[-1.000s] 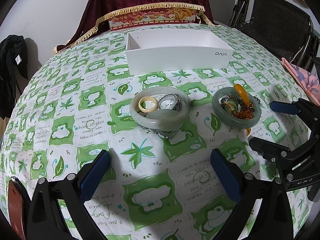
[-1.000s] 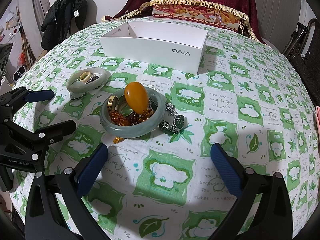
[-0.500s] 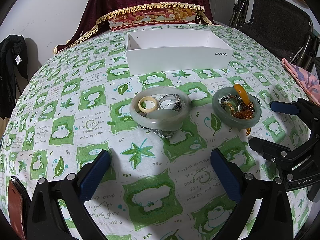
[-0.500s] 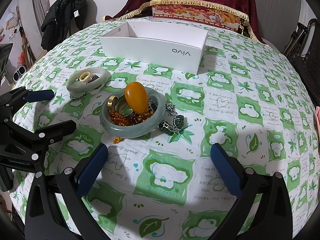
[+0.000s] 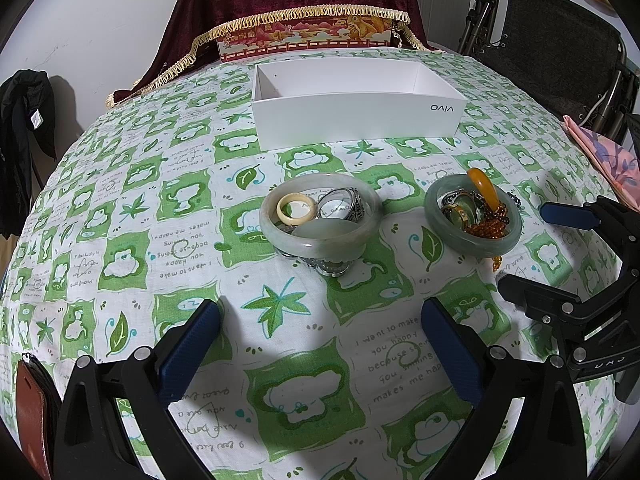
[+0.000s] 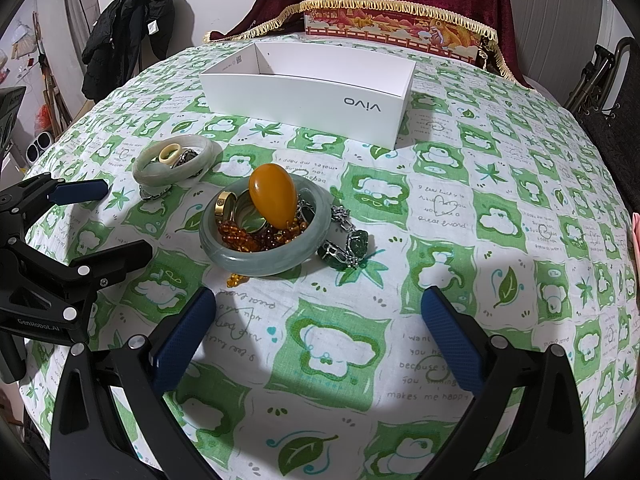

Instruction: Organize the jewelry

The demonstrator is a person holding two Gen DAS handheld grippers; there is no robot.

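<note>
A green-patterned cloth (image 5: 132,216) covers the counter, a white box (image 5: 356,120) at its far side. Two jewelry-filled bangles (image 5: 320,216) (image 6: 266,230) lie ahead of each hand-held gripper (image 5: 320,344) (image 6: 316,332); both grippers gape wide, empty.

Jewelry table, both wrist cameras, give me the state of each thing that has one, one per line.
White box: open-topped, empty as far as visible.
Pale jade bangle: flat, rings inside.
Darker jade bangle: flat, filled.
Amber pendant: leaning on beads.
Left gripper: open, empty.
Right gripper: open, empty.
</note>
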